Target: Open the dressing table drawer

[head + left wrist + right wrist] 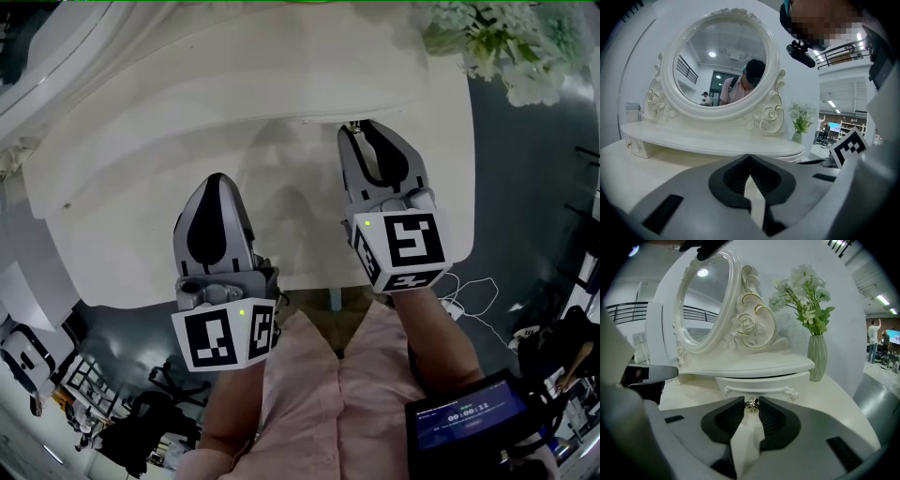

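The white dressing table (122,197) fills the head view. Its small drawer (764,383) sits under the mirror shelf, its front standing a little proud of the shelf with a dark gap above it. My right gripper (751,404) is shut on the drawer's small metal knob (751,405), which is pinched between the fingertips. In the head view the right gripper (361,127) reaches to the drawer at the table's back. My left gripper (750,155) is shut with nothing between its tips, and in the head view the left gripper (217,180) hovers over the tabletop, nearer me.
An oval mirror (722,65) in a carved frame stands on the shelf. A green vase of white flowers (817,357) stands right of the drawer. A second small drawer with a knob (629,144) sits at the shelf's left end. A device with a screen (469,412) is strapped to the right forearm.
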Motion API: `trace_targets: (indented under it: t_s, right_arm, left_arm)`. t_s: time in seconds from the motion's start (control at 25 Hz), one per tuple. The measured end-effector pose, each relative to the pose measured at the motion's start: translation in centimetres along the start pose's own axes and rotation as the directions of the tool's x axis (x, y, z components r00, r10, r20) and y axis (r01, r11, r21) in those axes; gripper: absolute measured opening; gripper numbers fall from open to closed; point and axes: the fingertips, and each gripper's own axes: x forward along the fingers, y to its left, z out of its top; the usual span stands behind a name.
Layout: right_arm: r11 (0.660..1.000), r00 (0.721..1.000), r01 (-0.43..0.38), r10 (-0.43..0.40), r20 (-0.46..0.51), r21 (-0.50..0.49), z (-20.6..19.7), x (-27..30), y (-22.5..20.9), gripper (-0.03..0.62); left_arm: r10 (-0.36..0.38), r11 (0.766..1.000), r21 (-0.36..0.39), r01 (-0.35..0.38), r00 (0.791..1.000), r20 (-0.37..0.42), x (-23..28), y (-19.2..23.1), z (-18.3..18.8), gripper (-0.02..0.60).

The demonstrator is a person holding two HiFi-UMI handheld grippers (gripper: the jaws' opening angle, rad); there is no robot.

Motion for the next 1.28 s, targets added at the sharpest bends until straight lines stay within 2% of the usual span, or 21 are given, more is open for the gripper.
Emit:
trace_targets:
  t_s: [1.28]
  right_arm:
    - [1.000, 1.000, 0.016, -0.017, 0.001, 0.022, -1.6, -1.2, -0.9, 0.107]
  left_arm:
    - [-0.018, 1.000, 0.012, 0.018, 1.000, 0.002, -0.4, -1.2, -0.6, 0.021]
